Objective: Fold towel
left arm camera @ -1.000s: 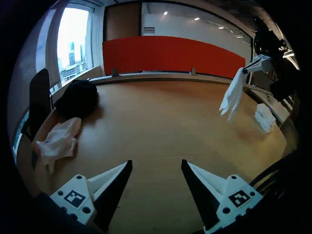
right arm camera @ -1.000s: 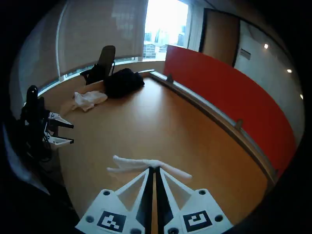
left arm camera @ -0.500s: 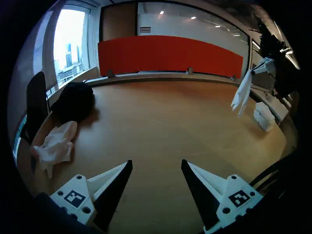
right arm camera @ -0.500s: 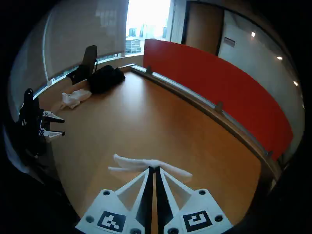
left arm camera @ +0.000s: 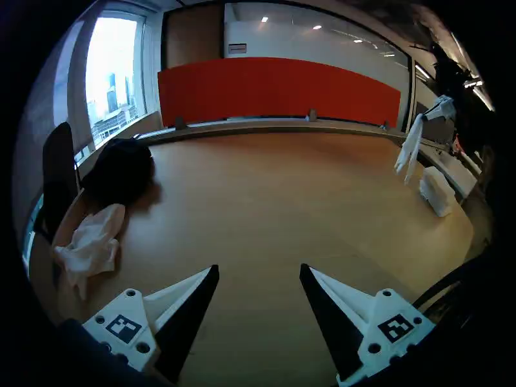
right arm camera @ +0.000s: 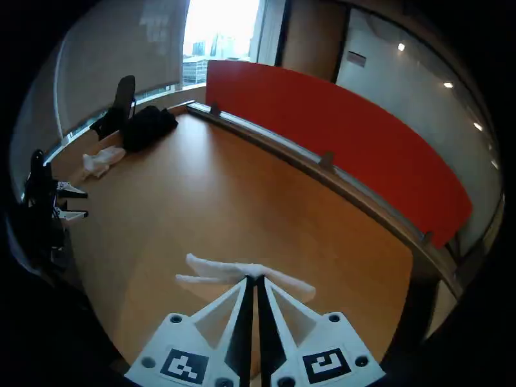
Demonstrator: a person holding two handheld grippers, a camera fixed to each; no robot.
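Wide wooden tabletop fills the scene under both claws, and it curves away to a long red partition standing along its far edge. Over in the left gripper view there's a bright window at the left, with a dark chair below it at the tabletop's end. A black bag sits slumped on the wood near that corner. Just in front of it lies a crumpled white cloth, close to the bag, though I can't tell whether they touch.

Now the towel: it's up off the tabletop, pinched in the right claw. The fingers are pressed together on the fabric, and cloth spills out on either side of the tips. In the left gripper view that towel hangs limp from the claw at the far right end of the tabletop. Near it, lower down, a small folded white bundle rests on the surface.

The left claw has its jaws spread wide with nothing between them. It hovers over bare wood at the near edge, well apart from the towel.
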